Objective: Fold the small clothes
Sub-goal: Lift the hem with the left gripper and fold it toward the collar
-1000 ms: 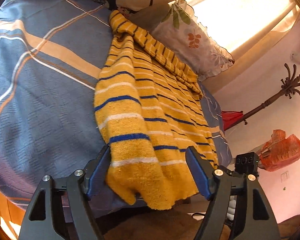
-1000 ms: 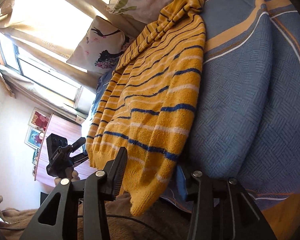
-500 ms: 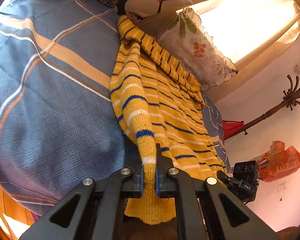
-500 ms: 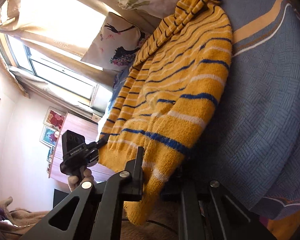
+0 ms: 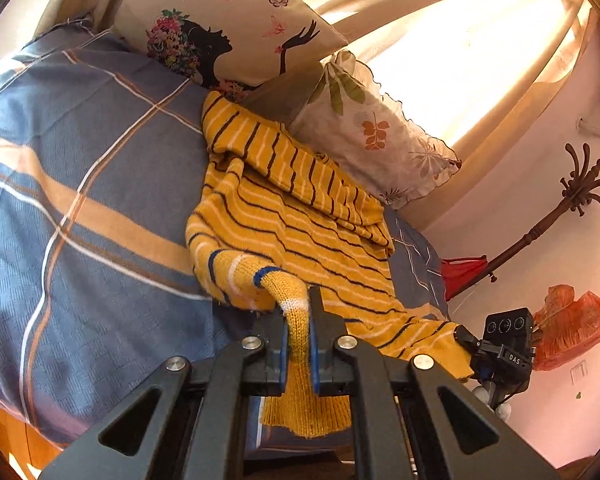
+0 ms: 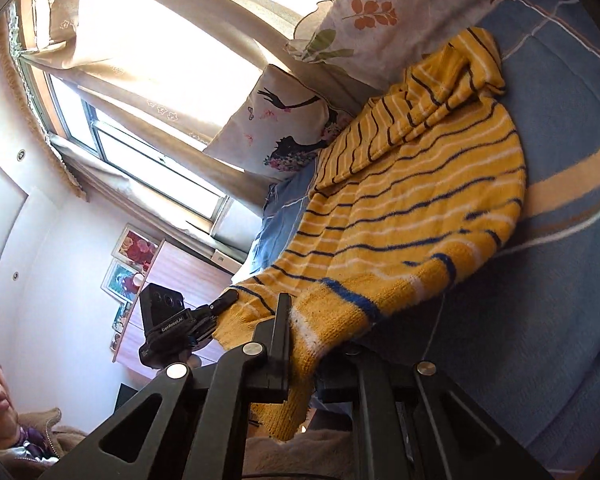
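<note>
Here, a mustard-yellow knitted sweater with navy and white stripes [image 5: 300, 236] lies spread across a bed covered in a blue quilt with orange and white check lines [image 5: 80, 200], its lower hem hanging past the near edge of the mattress. The left hand-held gripper [image 5: 299, 344] is clenched on one bottom corner of the sweater, the knit bunched into a narrow rope between its blue-padded fingers [image 5: 283, 354] and the loose hem dangling below them. The right hand-held gripper [image 6: 300, 344] is closed on the opposite bottom corner [image 6: 324, 332], with the fabric draping down over its black frame; its far finger is hidden under the wool. In each wrist view the other gripper shows as a black camera block at the sweater's far hem corner [image 5: 508, 352] [image 6: 168, 328].

One sweater is in play, with one folded sleeve [image 5: 284, 160] laid across its upper part. Two pillows rest at the head of the bed: a cream cushion printed with a black silhouette of a woman and butterflies [image 5: 228, 24], and a frilled white pillow with orange and green leaf prints [image 5: 380, 136], the sweater's top touching both. Behind them hang sunlit beige curtains [image 6: 148, 56]. A dark wooden coat stand [image 5: 556, 216] leans in the corner, with an orange plastic bag [image 5: 568, 328] and a red cloth [image 5: 460, 276] near it. Two framed pictures [image 6: 130, 260] hang on the far wall.
</note>
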{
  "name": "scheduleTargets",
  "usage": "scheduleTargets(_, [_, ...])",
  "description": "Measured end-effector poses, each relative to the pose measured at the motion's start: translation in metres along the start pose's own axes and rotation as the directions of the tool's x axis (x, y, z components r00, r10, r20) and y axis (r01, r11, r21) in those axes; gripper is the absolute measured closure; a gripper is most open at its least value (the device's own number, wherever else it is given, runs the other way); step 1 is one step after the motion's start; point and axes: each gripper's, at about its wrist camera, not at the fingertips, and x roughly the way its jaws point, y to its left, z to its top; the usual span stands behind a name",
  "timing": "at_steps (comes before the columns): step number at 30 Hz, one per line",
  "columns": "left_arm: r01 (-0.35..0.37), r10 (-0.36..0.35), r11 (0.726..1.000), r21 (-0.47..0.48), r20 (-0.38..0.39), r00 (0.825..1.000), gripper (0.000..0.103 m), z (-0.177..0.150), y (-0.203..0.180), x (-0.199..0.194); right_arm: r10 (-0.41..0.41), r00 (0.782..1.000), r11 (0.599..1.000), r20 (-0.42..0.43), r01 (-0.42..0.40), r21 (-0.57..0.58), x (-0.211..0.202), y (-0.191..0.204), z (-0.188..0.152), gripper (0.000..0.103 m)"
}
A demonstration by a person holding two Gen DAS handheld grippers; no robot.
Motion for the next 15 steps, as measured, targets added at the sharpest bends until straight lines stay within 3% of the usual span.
scheduleTargets(4, [-0.029,0.028,0.998,0.049,0.016,0.999,0.096,0.042,-0.013,0.020,-0.041,0.999,0.997,0.019,0.042,-0.059,0.015,0.010,0.044,0.093])
scheduleTargets(8, [-0.047,0.047,0.998,0.041,-0.003,0.999,0.096,0.094,-0.017,0.060,-0.068,0.997,0.994,0.030,0.071,-0.080,0.043,0.009,0.099,0.093])
scheduleTargets(15, [-0.139,0.141,0.989,0.041,-0.053,0.989,0.096,0.176,-0.008,0.157,-0.216,0.975,0.976,0.043,0.215,0.031,0.102,-0.046,0.200,0.093])
